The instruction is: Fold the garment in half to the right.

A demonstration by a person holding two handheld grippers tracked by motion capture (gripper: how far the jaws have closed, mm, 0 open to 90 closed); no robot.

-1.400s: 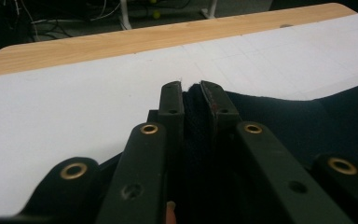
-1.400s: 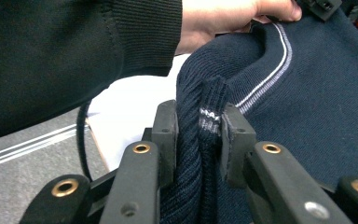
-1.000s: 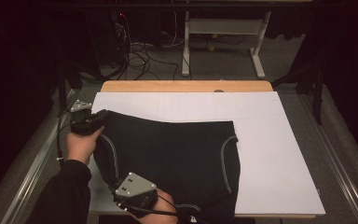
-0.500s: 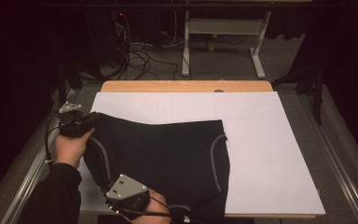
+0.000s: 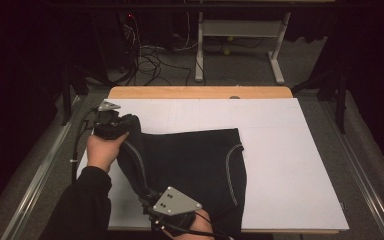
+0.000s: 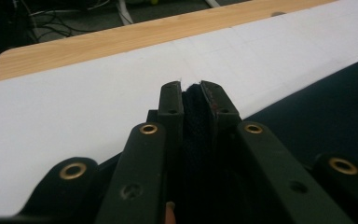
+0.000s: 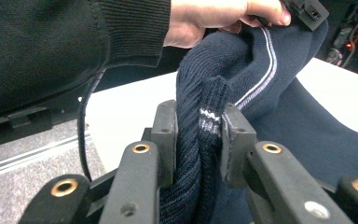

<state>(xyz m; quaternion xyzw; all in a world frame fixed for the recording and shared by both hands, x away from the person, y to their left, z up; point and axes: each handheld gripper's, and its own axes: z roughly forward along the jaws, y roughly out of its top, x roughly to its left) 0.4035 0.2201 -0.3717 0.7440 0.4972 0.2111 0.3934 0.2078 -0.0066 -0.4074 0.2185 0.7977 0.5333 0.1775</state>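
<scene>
A dark navy knitted garment (image 5: 190, 160) with pale piping lies spread on the white board (image 5: 290, 150); its left edge is lifted. At the garment's far left corner my left gripper (image 5: 125, 124) is shut on the fabric. In the left gripper view a dark fold fills the gap between that gripper's (image 6: 193, 93) jaws. My right gripper (image 5: 147, 196) holds the near left corner at the board's front edge. In the right gripper view it (image 7: 198, 116) is shut on a thick knit fold (image 7: 200, 154). Beyond it are the other hand (image 7: 214, 18) and the raised cloth (image 7: 261, 60).
A wooden table top (image 5: 200, 92) shows past the board's far edge. Metal rails (image 5: 365, 165) run down both sides. Behind the table stand a grey desk frame (image 5: 240, 30) and loose cables (image 5: 145, 55) on the floor. The board's right half is bare.
Both grippers swung left with the garment's left edge, then came back right. The garment's right edge now lies a little further left than a second ago.
</scene>
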